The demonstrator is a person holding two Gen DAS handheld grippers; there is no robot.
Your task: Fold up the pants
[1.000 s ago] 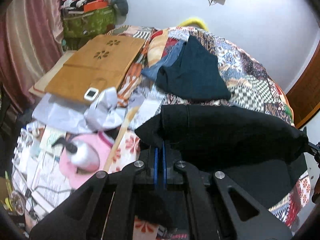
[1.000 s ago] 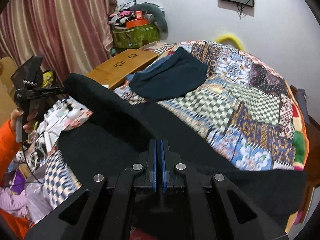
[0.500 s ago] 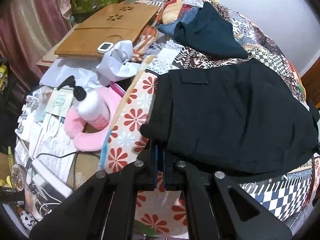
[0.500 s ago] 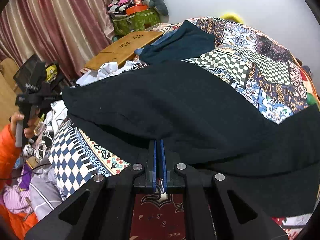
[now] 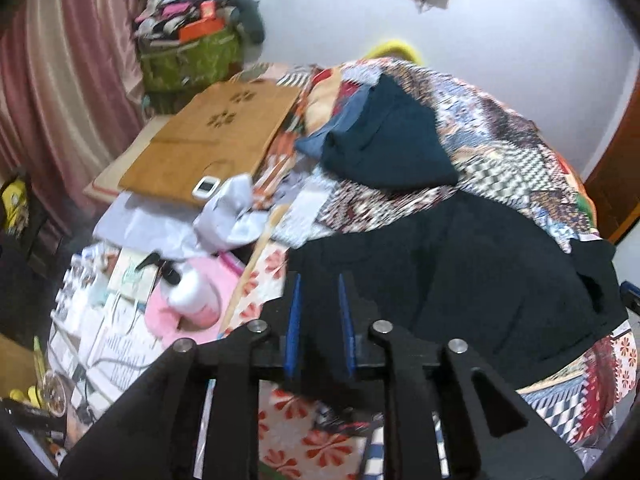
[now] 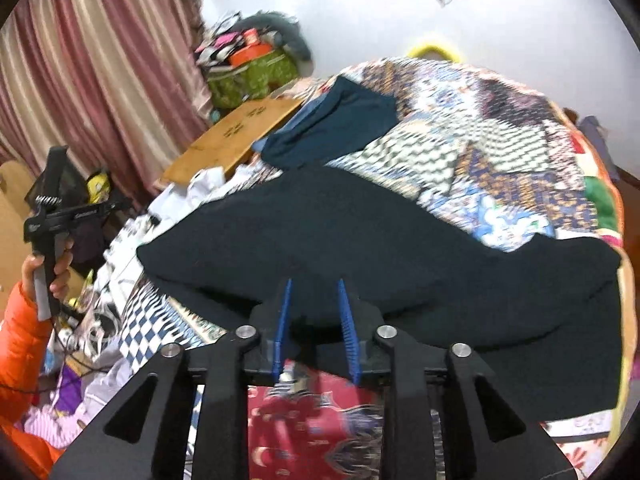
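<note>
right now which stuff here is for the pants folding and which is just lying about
For the job: black pants, left gripper, right gripper, both open.

Lying about: dark teal garment, wooden lap desk, pump bottle, green bag.

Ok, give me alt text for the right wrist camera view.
The right claw is open just above black pants spread on a patchwork bedspread. At far left, a hand in an orange sleeve holds the left claw's handle.
</note>
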